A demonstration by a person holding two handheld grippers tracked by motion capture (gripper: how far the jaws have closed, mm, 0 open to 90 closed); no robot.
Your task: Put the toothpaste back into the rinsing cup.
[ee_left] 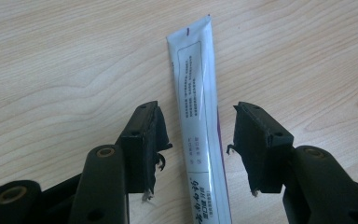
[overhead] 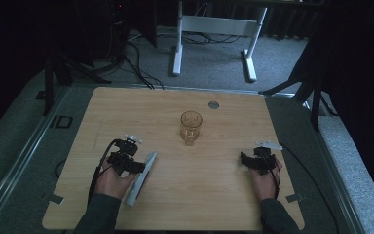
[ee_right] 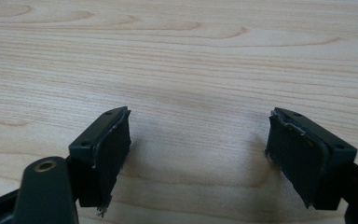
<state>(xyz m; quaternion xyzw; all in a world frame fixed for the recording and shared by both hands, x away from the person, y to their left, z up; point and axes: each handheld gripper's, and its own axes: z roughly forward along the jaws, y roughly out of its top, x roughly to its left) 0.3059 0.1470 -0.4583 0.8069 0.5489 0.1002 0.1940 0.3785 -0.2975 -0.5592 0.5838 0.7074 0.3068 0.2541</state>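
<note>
one tube (ee_left: 200,126); one glass (overhead: 191,127)

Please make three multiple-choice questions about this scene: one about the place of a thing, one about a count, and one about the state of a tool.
1. Where does the glass cup stand?
A. Near the middle of the wooden table, between the two hands
B. At the table's near left corner
C. On the floor behind the table

2. How many tubes lie on the table?
A. None
B. One
C. Three

3. How is the left tool set around the white tube?
A. Shut tight on it
B. Open, with the tube lying between its jaws
C. Open, far away from the tube

Answers: 1 A, as the high view shows the cup central and farther out than both hands. 2 B, a single white tube lies by the left hand. 3 B, as the left gripper view shows gaps on both sides of the tube.
</note>
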